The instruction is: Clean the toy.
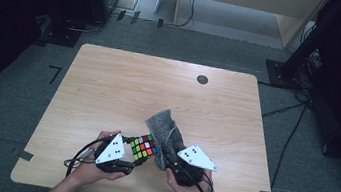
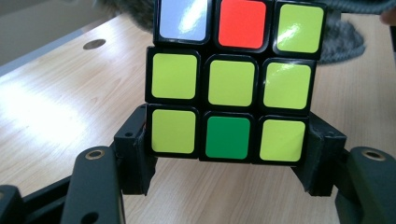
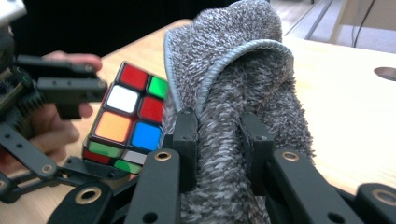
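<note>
Low center of the high view: left gripper (image 1: 125, 156) clamps cube (image 1: 143, 146), right gripper (image 1: 168, 160) pinches cloth (image 1: 166, 132)—prob. wiping, so keep cube steady & rub w/ light strokes.

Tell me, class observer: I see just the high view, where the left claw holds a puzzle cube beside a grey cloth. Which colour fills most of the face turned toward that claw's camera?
Observer: Yellow-green. On the puzzle cube six squares are that colour, including the whole middle row.
Operator: And the right claw, is it actually gripping the cloth?
Observer: Yes. The right claw has its jaws pressed into the grey cloth from both sides.
Operator: Does the cloth have an edge finish?
Observer: A stitched grey border curves along its fold.
</note>
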`<state>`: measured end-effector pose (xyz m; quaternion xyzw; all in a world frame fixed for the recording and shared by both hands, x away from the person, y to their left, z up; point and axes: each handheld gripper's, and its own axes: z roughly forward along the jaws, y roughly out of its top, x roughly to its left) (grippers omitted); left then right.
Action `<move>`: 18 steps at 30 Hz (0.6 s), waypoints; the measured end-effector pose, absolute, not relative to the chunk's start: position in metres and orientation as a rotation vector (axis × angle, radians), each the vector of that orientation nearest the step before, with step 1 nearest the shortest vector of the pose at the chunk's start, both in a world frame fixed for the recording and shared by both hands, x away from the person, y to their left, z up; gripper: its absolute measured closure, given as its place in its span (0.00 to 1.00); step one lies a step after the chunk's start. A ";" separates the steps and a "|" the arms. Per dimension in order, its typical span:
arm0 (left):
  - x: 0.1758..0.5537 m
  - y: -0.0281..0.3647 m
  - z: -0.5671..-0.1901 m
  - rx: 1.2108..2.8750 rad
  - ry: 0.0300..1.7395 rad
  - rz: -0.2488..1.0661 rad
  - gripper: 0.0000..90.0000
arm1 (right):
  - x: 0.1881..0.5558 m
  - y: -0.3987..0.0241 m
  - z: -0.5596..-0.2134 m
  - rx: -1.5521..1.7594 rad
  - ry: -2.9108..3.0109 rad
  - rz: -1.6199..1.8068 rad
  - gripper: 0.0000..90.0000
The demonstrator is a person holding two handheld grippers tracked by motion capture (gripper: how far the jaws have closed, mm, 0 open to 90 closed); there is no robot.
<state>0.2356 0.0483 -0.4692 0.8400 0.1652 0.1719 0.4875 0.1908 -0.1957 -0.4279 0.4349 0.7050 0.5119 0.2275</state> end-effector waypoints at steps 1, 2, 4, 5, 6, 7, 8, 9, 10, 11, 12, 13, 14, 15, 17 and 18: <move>0.236 0.045 -0.469 2.071 0.422 0.445 0.38 | 0.186 -0.193 -0.424 1.145 1.937 1.419 0.81; 0.237 0.042 -0.470 2.103 0.446 0.470 0.38 | 0.181 -0.185 -0.419 1.067 1.949 1.413 0.81; 0.237 0.035 -0.470 2.163 0.484 0.505 0.38 | 0.170 -0.164 -0.413 0.910 1.998 1.328 0.81; 0.236 0.032 -0.470 2.176 0.502 0.514 0.38 | 0.167 -0.153 -0.414 0.831 2.022 1.269 0.81; 0.236 0.029 -0.469 2.194 0.511 0.517 0.38 | 0.165 -0.144 -0.417 0.781 2.040 1.202 0.81; 0.234 0.027 -0.467 2.200 0.522 0.518 0.38 | 0.163 -0.136 -0.422 0.745 2.053 1.157 0.80; 0.233 0.026 -0.466 2.204 0.519 0.519 0.38 | 0.163 -0.130 -0.428 0.724 2.070 1.110 0.80; 0.232 0.025 -0.465 2.218 0.511 0.528 0.38 | 0.163 -0.126 -0.433 0.696 2.081 1.055 0.79; 0.231 0.024 -0.465 2.228 0.507 0.544 0.38 | 0.163 -0.124 -0.437 0.672 2.077 1.014 0.79; 0.231 0.025 -0.465 2.229 0.510 0.537 0.38 | 0.163 -0.125 -0.438 0.674 2.077 1.012 0.80; 0.232 0.025 -0.466 2.228 0.516 0.524 0.38 | 0.165 -0.128 -0.436 0.706 2.071 1.022 0.80; 0.233 0.025 -0.466 2.228 0.520 0.522 0.38 | 0.167 -0.132 -0.434 0.747 2.046 1.031 0.81; 0.233 0.025 -0.467 2.227 0.521 0.521 0.38 | 0.169 -0.136 -0.432 0.777 2.018 1.031 0.81; 0.233 0.025 -0.467 2.227 0.519 0.519 0.38 | 0.171 -0.139 -0.430 0.811 2.003 1.029 0.81; 0.232 0.024 -0.466 2.223 0.515 0.515 0.38 | 0.170 -0.140 -0.431 0.813 2.012 1.063 0.81; 0.232 0.024 -0.466 2.221 0.511 0.512 0.38 | 0.167 -0.137 -0.433 0.779 2.024 1.074 0.81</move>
